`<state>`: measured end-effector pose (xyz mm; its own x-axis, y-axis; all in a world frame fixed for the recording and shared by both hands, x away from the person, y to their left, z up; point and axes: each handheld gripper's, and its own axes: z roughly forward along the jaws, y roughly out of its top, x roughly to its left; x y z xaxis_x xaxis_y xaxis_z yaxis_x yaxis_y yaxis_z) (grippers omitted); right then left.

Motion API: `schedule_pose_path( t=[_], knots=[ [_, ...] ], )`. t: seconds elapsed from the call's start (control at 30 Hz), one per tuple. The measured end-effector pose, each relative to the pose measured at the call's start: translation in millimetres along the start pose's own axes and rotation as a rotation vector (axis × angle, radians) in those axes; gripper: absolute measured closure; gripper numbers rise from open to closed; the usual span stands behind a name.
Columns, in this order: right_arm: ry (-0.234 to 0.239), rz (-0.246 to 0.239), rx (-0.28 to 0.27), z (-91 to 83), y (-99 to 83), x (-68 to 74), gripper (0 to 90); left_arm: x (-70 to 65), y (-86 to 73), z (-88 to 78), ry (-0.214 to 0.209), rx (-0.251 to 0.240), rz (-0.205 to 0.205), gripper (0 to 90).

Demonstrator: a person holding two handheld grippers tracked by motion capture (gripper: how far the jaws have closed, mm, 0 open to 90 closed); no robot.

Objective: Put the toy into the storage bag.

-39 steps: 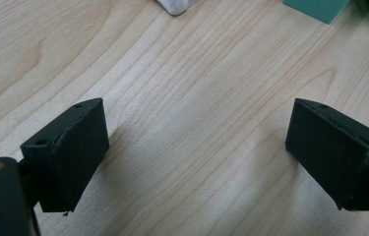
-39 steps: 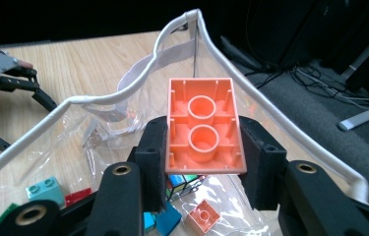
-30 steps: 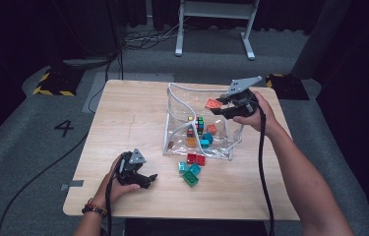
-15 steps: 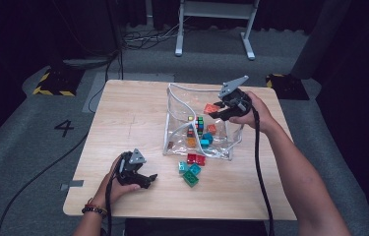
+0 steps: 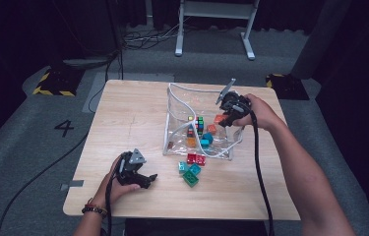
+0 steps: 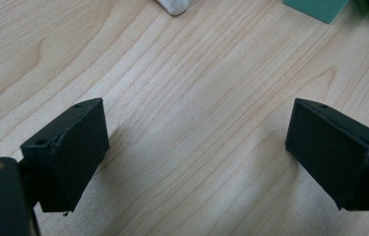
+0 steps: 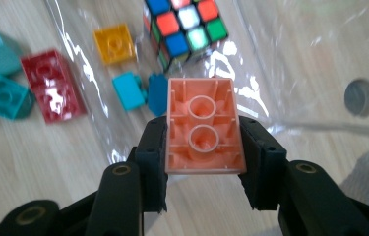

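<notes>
While the right gripper (image 7: 202, 162) clamps one orange brick (image 7: 203, 129) over the clear bag (image 7: 290, 59), one puzzle cube (image 7: 184, 27) lies ahead, two red bricks (image 7: 54, 86) to its left; the left gripper (image 6: 197, 157) rests, jaws apart, on the table (image 6: 182, 73).

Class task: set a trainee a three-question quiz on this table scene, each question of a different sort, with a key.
1. True or false: the left gripper holds a brick.
2. What does the right gripper hold? A) cube B) orange brick C) cable
3. Fill in: the puzzle cube lies inside the clear ____.

Key: 1 false, its fingers stand apart over bare table. 2 B, the orange brick. 3 bag.
</notes>
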<state>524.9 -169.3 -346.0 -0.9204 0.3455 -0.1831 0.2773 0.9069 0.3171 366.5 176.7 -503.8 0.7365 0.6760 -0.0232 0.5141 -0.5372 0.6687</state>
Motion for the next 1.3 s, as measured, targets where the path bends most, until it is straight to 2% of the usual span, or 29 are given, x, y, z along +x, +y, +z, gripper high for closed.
schedule_pose_path(
  t=[0.03,0.1,0.27,0.33,0.5,0.67,0.77,0.83,0.9,0.97,1.03,1.1,1.17,1.3],
  knots=[
    [-0.006,-0.001,0.033,0.3,0.3,0.7,59.0,0.0,0.0,0.0,0.000,0.000,0.000,9.4],
    [-0.011,0.043,0.121,-0.2,0.6,4.3,59.1,0.0,0.0,-0.1,0.001,0.000,0.001,9.4],
    [-0.036,0.042,0.193,-1.3,0.4,4.4,59.0,0.0,0.0,0.0,0.000,0.000,0.000,9.4],
    [-0.041,0.035,0.198,-2.2,-0.1,4.6,59.0,0.0,0.0,0.0,0.000,0.000,0.000,9.4],
    [-0.027,0.026,0.172,-4.0,-2.0,3.6,59.0,0.0,0.0,0.0,0.000,0.000,0.000,9.4],
    [-0.030,0.036,0.154,-5.3,-4.2,4.1,56.8,0.0,0.0,0.0,0.000,0.000,0.000,9.4],
    [-0.033,0.054,0.110,-8.4,-5.8,4.5,56.6,0.0,0.0,0.1,0.000,-0.001,0.000,9.4],
    [-0.028,0.042,0.080,-10.6,-7.7,5.1,56.3,0.0,-0.1,0.1,0.000,-0.001,0.000,9.4],
    [-0.033,0.010,0.012,-12.7,-10.0,3.9,55.9,0.0,0.0,0.1,0.000,-0.001,0.000,9.4],
    [-0.022,0.014,-0.046,-18.3,-13.4,6.3,55.0,0.0,0.0,0.0,0.000,0.000,0.000,9.4],
    [-0.009,0.042,-0.128,-25.2,-19.4,8.8,54.6,0.0,0.0,0.0,0.000,0.000,0.000,9.4],
    [-0.004,0.042,-0.191,-29.1,-25.5,10.7,54.1,0.0,0.0,0.0,0.000,0.000,0.000,9.4],
    [-0.005,0.052,-0.232,-34.0,-32.0,13.1,53.3,0.0,0.0,0.0,0.000,0.000,0.000,9.4],
    [-0.049,0.067,-0.291,-41.4,-45.0,16.1,48.2,0.0,0.0,0.0,0.000,0.000,0.000,9.4]
  ],
)
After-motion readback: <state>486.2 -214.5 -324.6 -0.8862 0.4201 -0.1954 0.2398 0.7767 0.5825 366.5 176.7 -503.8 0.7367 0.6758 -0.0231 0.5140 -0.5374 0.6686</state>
